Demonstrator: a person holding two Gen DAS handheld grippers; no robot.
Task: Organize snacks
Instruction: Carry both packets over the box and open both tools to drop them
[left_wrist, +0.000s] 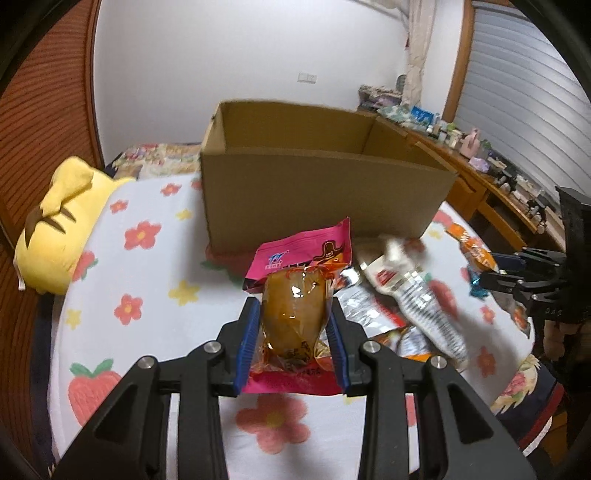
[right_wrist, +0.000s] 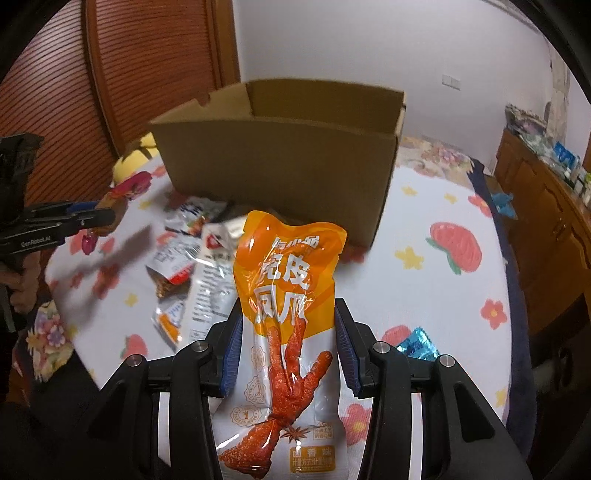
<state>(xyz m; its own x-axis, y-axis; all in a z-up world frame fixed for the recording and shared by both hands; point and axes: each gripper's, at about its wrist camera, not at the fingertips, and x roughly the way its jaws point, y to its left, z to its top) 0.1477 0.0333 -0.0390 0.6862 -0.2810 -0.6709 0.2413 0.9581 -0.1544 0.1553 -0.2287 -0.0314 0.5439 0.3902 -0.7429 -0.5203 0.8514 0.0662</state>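
My left gripper (left_wrist: 293, 314) is shut on a pink snack packet (left_wrist: 295, 295) with a brown piece showing through its clear front, held above the bed. My right gripper (right_wrist: 288, 321) is shut on an orange chicken-feet packet (right_wrist: 286, 314), also lifted. An open cardboard box (left_wrist: 317, 177) stands on the bed behind both; it also shows in the right wrist view (right_wrist: 280, 162). A pile of loose snack packets (left_wrist: 413, 295) lies in front of the box, seen too in the right wrist view (right_wrist: 195, 258). The right gripper (left_wrist: 498, 273) shows at the right edge, the left gripper (right_wrist: 92, 214) at the left edge.
The bed has a white flowered sheet (left_wrist: 147, 280). A yellow plush toy (left_wrist: 62, 225) lies at the left by the wooden headboard. A wooden desk (left_wrist: 491, 181) crowded with small items runs along the right. A blue wrapper (right_wrist: 417, 343) lies on the sheet near my right gripper.
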